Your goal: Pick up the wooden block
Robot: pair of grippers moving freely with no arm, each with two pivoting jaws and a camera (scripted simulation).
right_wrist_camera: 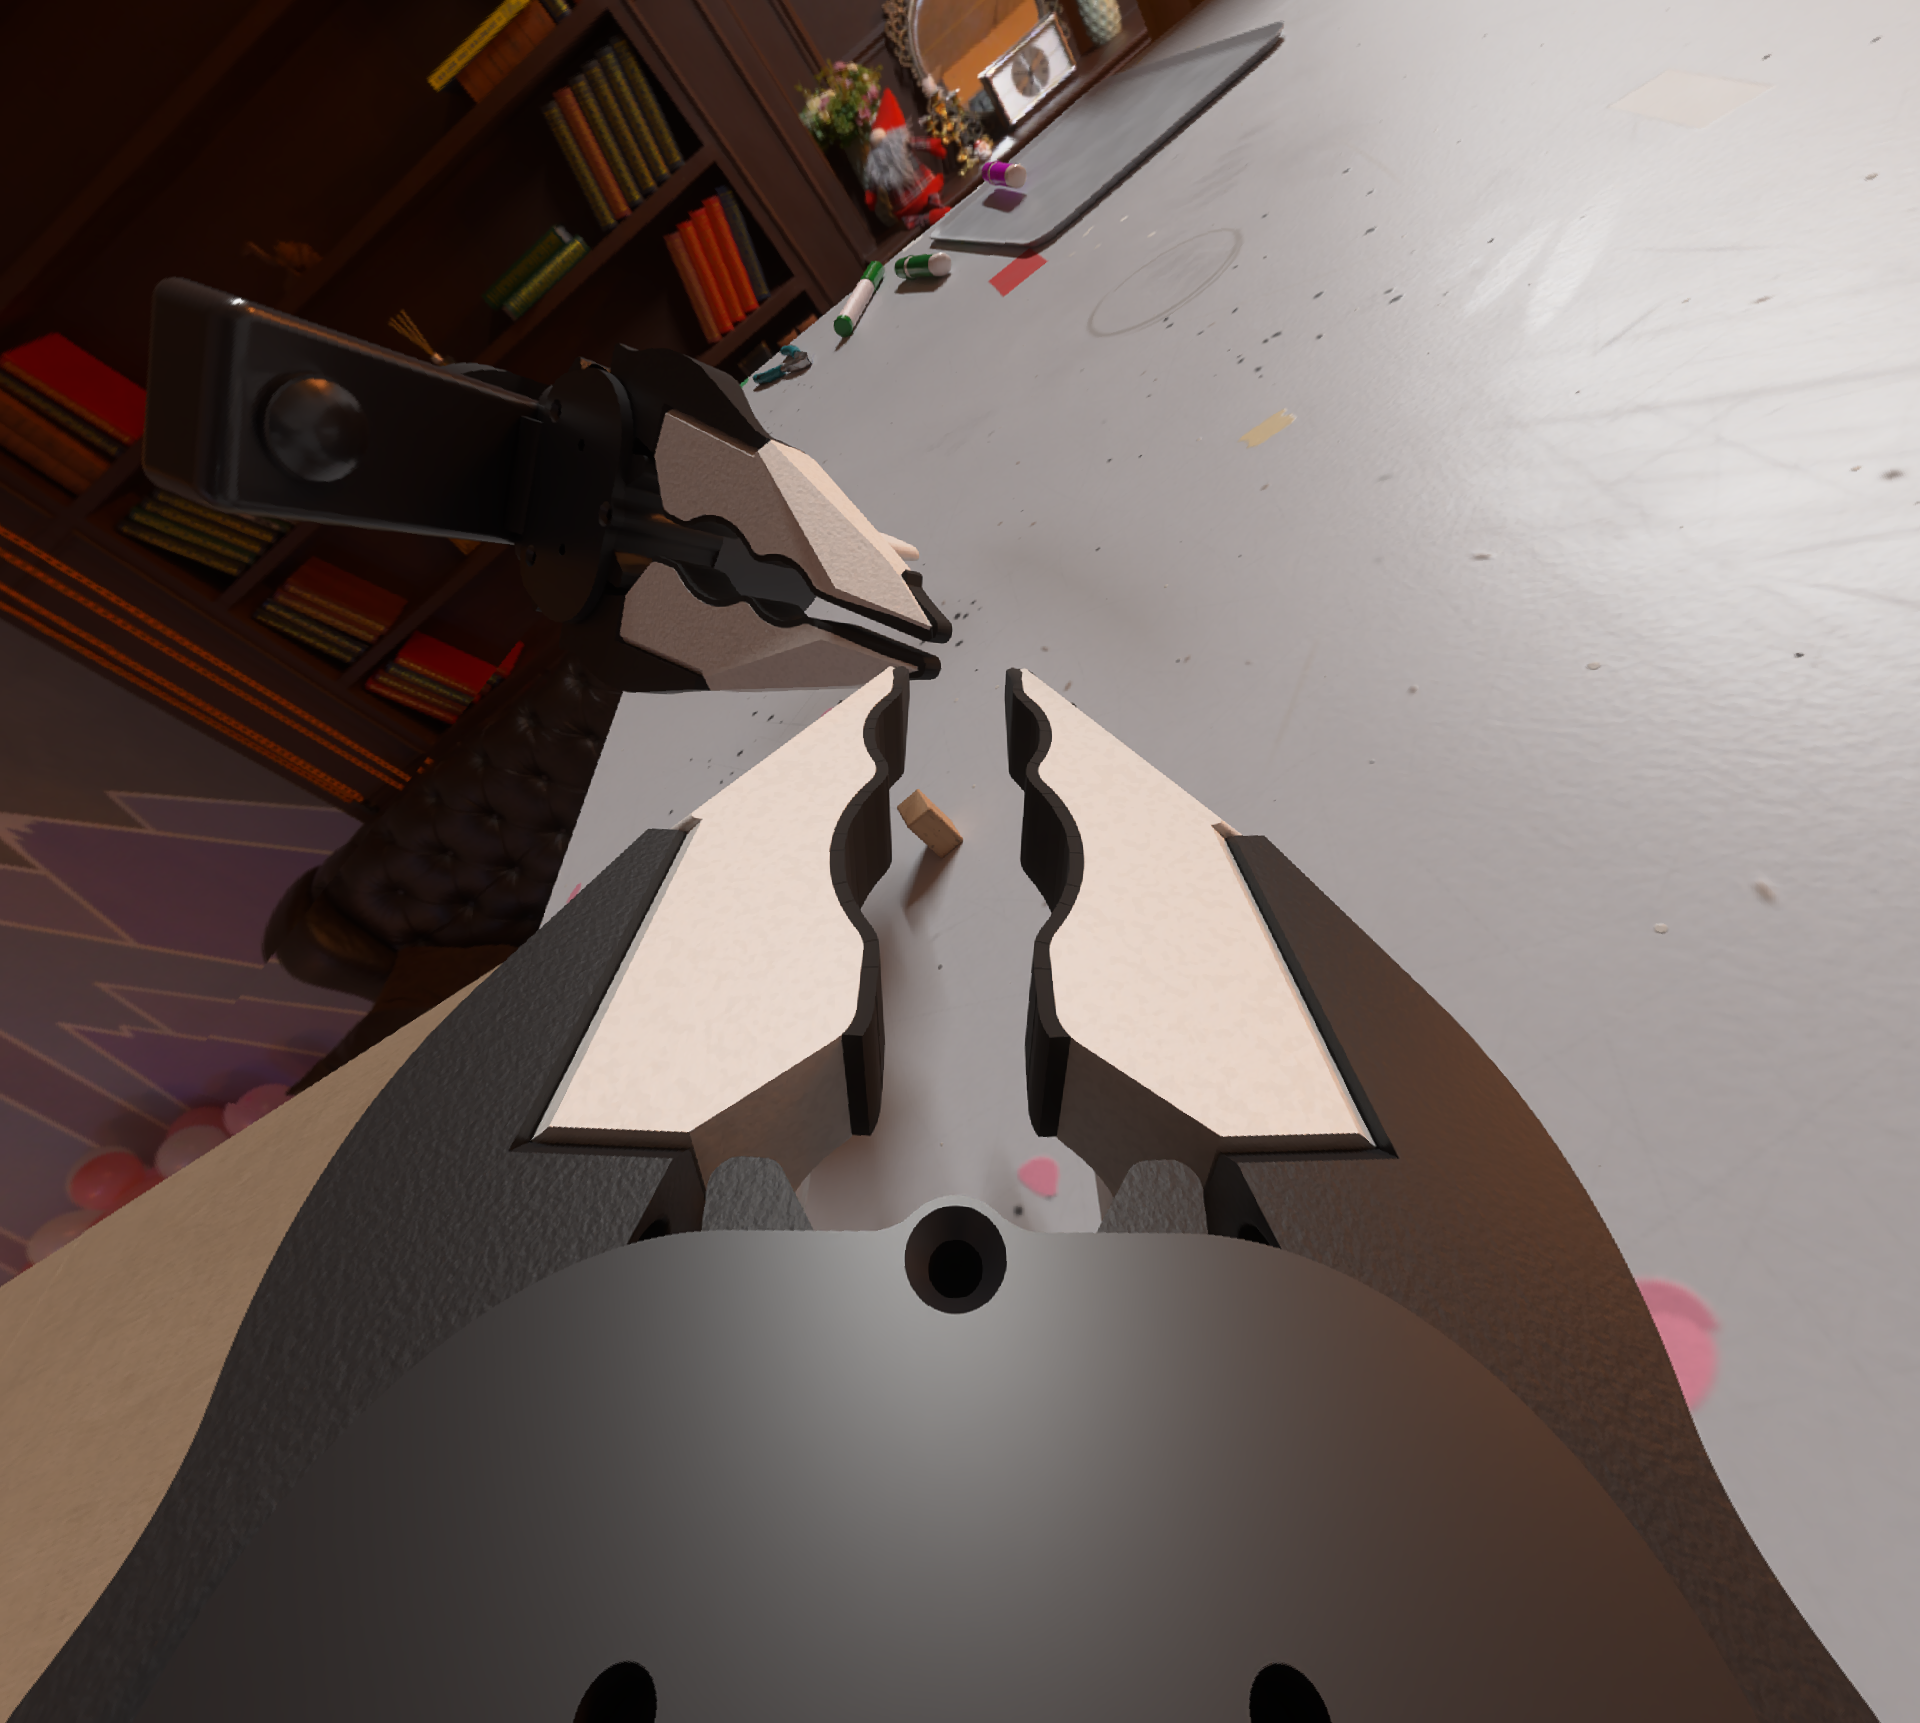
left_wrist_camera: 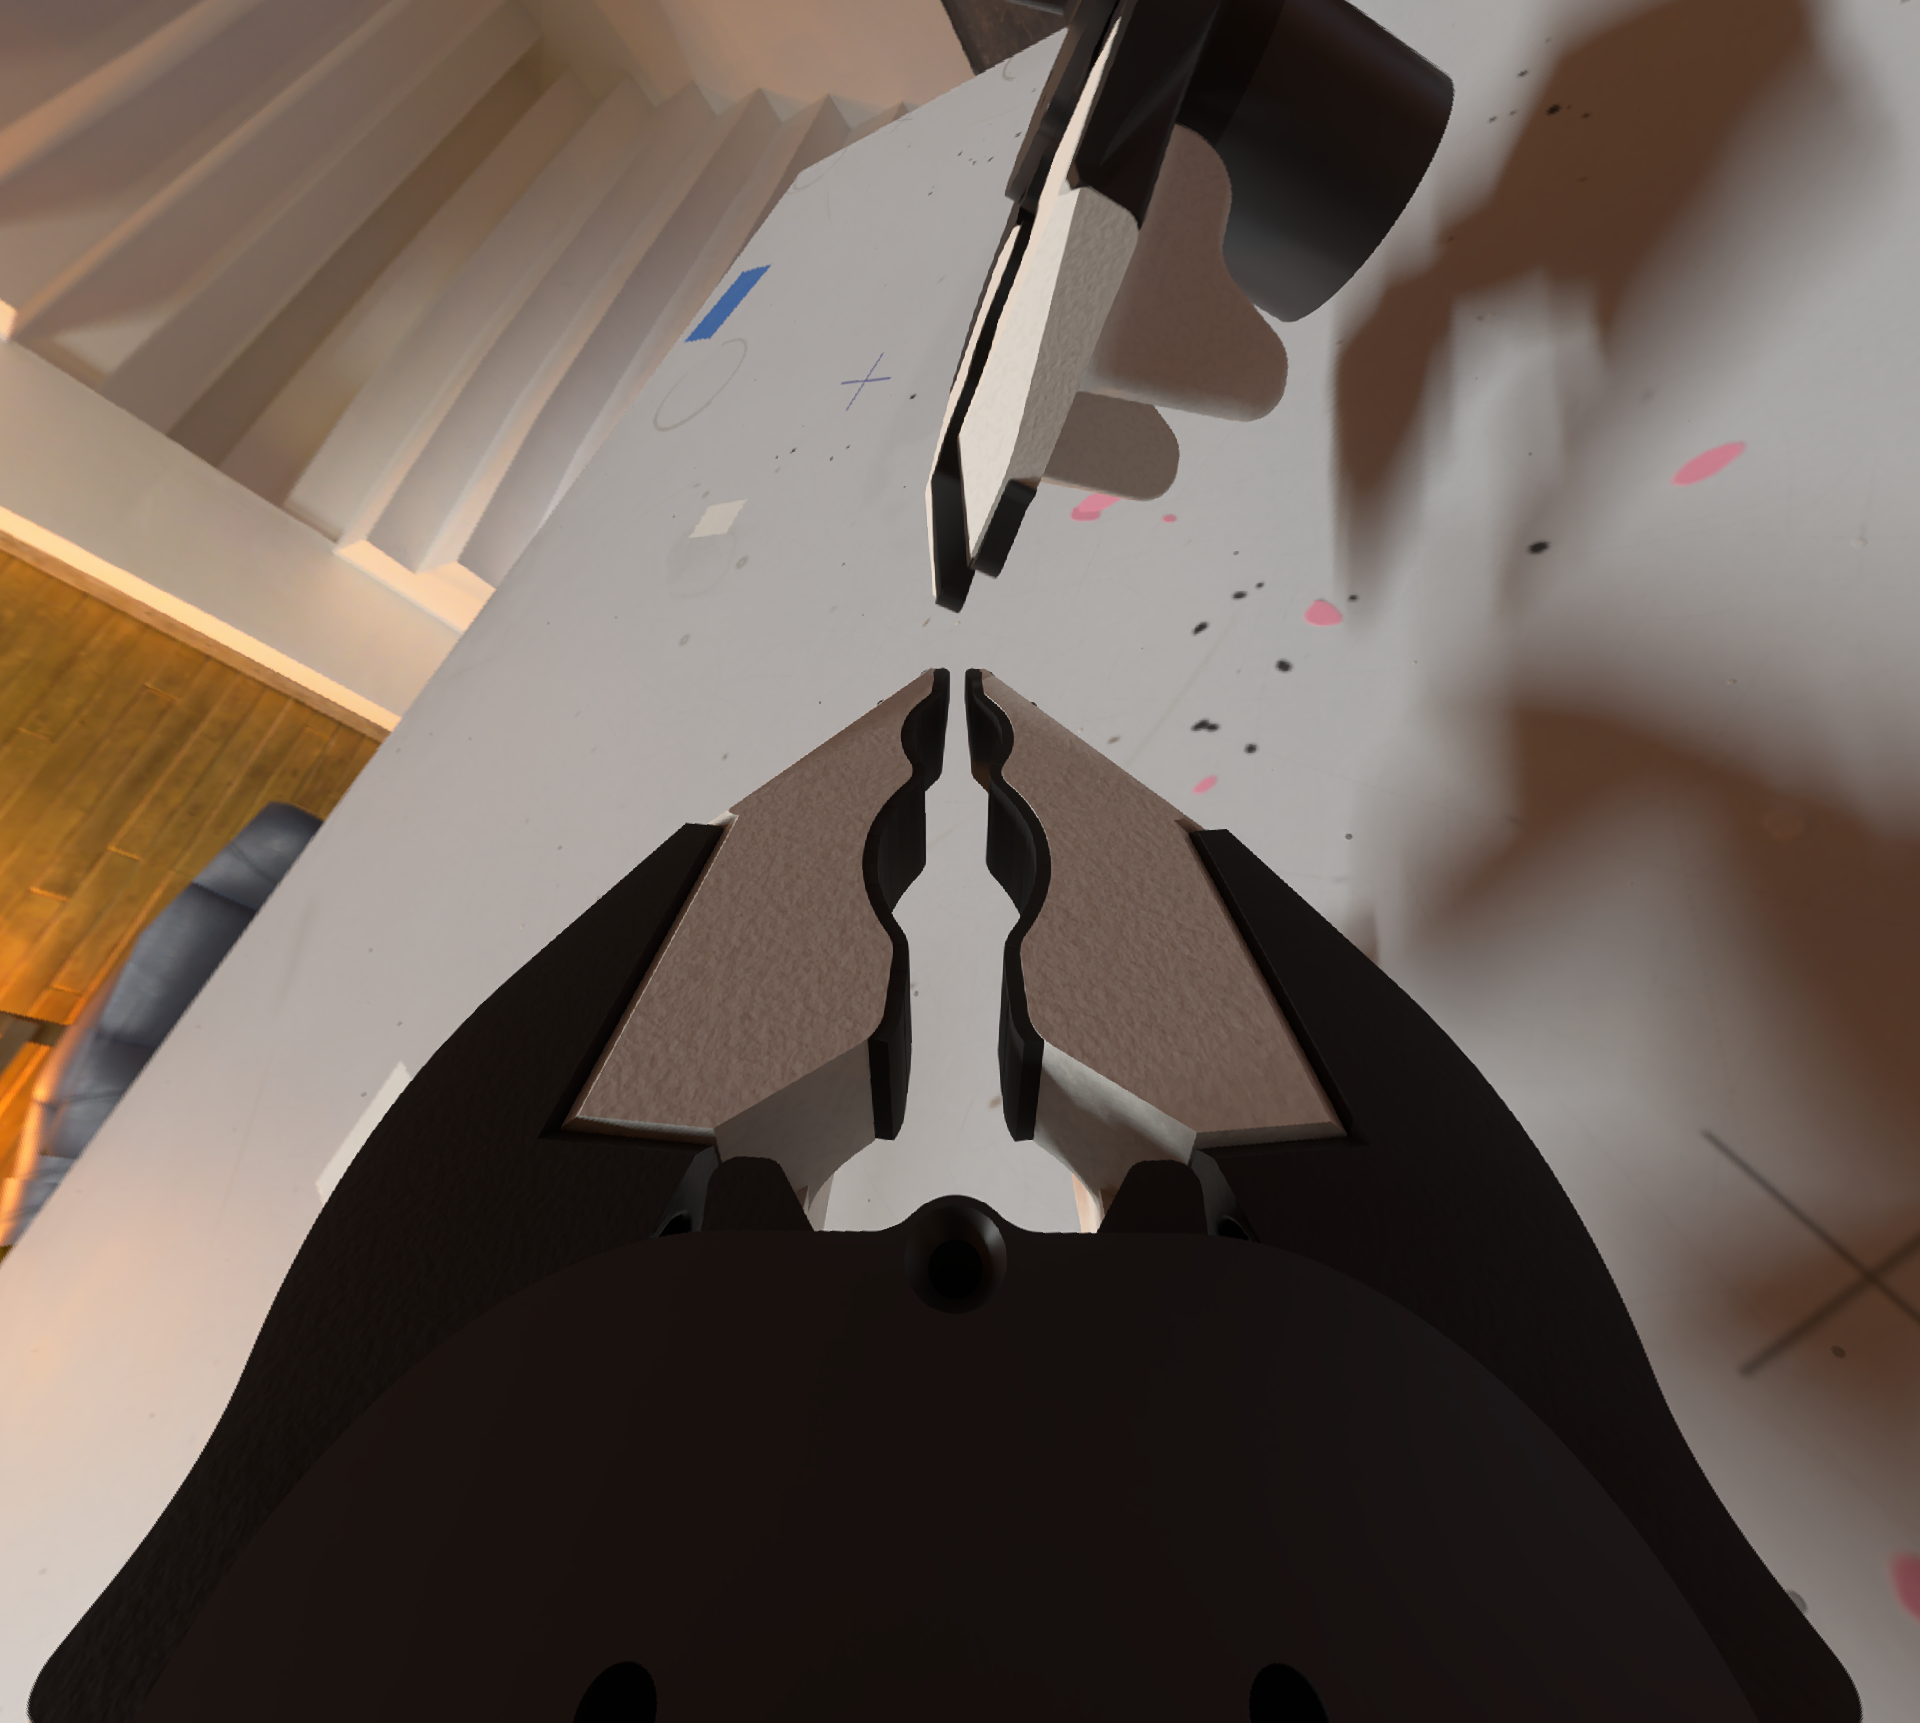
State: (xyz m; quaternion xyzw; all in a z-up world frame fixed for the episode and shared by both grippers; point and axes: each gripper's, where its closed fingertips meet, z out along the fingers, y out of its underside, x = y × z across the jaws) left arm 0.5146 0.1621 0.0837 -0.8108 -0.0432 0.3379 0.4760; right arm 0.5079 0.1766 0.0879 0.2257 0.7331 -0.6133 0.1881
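Note:
The wooden block is a small tan piece lying on the white table. In the right wrist view it shows in the gap between my right fingers, lower down on the table surface and not touched. My right gripper is open and empty. My left gripper is shut and empty, hovering over bare table. It also shows in the right wrist view, just left of the right fingertips. The right gripper points down just beyond the left fingertips. The block does not show in the left wrist view.
A grey flat mat lies far off, with green markers, a purple-capped item and red tape near it. Blue tape and pink spots mark the table. The table edge runs close on the left.

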